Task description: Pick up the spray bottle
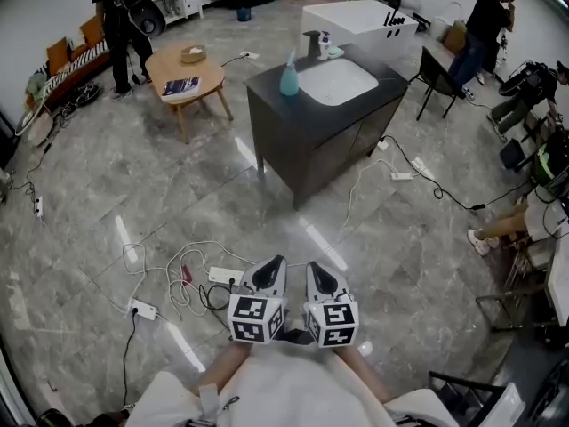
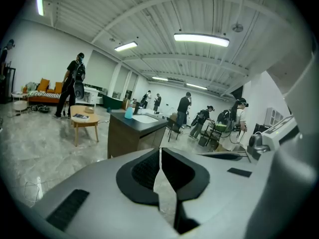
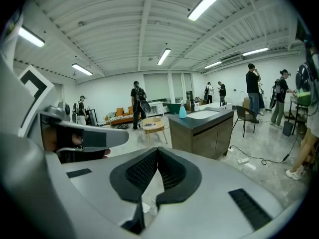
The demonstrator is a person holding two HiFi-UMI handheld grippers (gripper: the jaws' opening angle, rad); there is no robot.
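Observation:
A light blue spray bottle (image 1: 290, 75) stands upright on the left end of a dark vanity cabinet (image 1: 302, 145), beside its white sink (image 1: 336, 81). It also shows small and far off as the bottle (image 2: 128, 112) in the left gripper view and the bottle (image 3: 182, 110) in the right gripper view. My left gripper (image 1: 269, 269) and right gripper (image 1: 318, 270) are held side by side close to my body, far from the cabinet. Both have their jaws together with nothing between them.
Cables and power strips (image 1: 191, 283) lie on the grey tiled floor between me and the cabinet. A round wooden table (image 1: 185, 72) stands left of the cabinet. People (image 1: 121, 16) stand at the back, with chairs (image 1: 437, 76) and gear to the right.

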